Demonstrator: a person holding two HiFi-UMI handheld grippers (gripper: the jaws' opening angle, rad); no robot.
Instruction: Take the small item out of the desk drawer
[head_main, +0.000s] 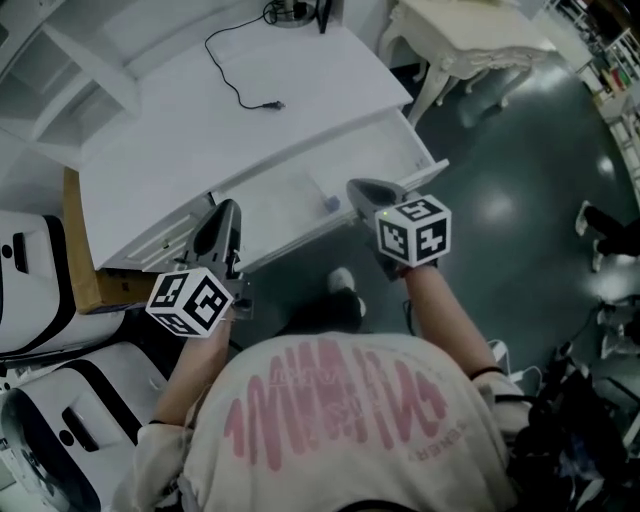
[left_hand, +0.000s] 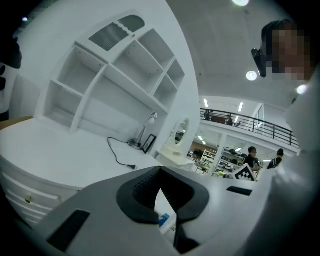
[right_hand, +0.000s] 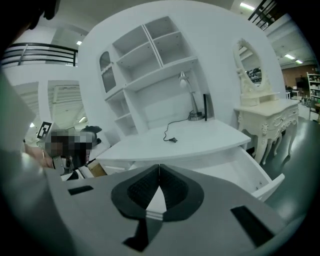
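Note:
In the head view the white desk's drawer (head_main: 290, 215) stands pulled out toward me. A small blue item (head_main: 332, 204) lies on its floor near the right end. My right gripper (head_main: 356, 186) hovers just right of the item, over the drawer's front edge, jaws shut and empty. My left gripper (head_main: 228, 206) hangs above the drawer's left end, also shut with nothing held. In the left gripper view the blue item (left_hand: 164, 218) shows below the closed gripper (left_hand: 160, 170). The right gripper view shows the closed gripper (right_hand: 159, 168) with the open drawer (right_hand: 240, 172) beyond.
A black power cord (head_main: 240, 85) lies on the desk top (head_main: 200, 120). A desk lamp (right_hand: 186, 85) and a shelf hutch (right_hand: 150, 55) stand at its back. A cream carved table (head_main: 470, 40) is at the far right. White-and-black cases (head_main: 40, 300) sit at my left.

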